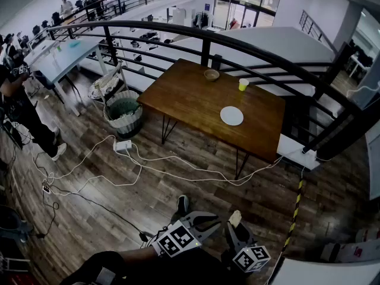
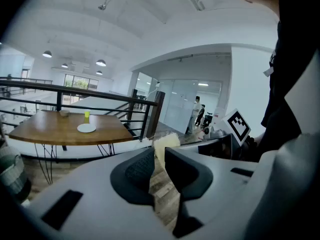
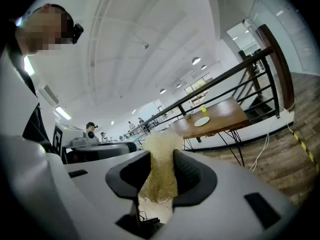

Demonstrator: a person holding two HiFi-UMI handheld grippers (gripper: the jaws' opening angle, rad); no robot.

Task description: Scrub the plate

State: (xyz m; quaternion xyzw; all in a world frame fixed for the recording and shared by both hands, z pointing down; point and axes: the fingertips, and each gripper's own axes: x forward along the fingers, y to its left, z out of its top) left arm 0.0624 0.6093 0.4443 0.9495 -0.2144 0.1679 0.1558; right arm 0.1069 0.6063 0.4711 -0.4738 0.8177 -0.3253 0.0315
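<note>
The marker cube [image 1: 177, 240] on each unit carries black-and-white square code patterns. The right hand-held gripper [image 3: 160, 158] is clamped on a yellow sponge [image 3: 159, 184], which projects past the jaw tips. The left hand-held gripper [image 2: 159, 154] holds nothing; its jaws stand a narrow gap apart. The white plate [image 1: 231, 116] lies well apart from both, on the far worktop [image 1: 184, 97], toward its right end, near a yellow cup [image 1: 243, 84].

Plate [image 1: 231, 116]: plain white.
Table [image 1: 190, 97]: warm brown wood grain; black legs.
Cup [image 1: 243, 84]: yellow-green.
Sponge [image 3: 159, 169]: pale yellow, coarse speckle.
Left gripper [image 2: 159, 155]: grey shell, black ribbed pads.
Marker cube [image 1: 178, 240]: black-and-white squares.
Floor tape [image 1: 295, 209]: yellow-black stripes.
Railing [image 1: 178, 31]: black.
</note>
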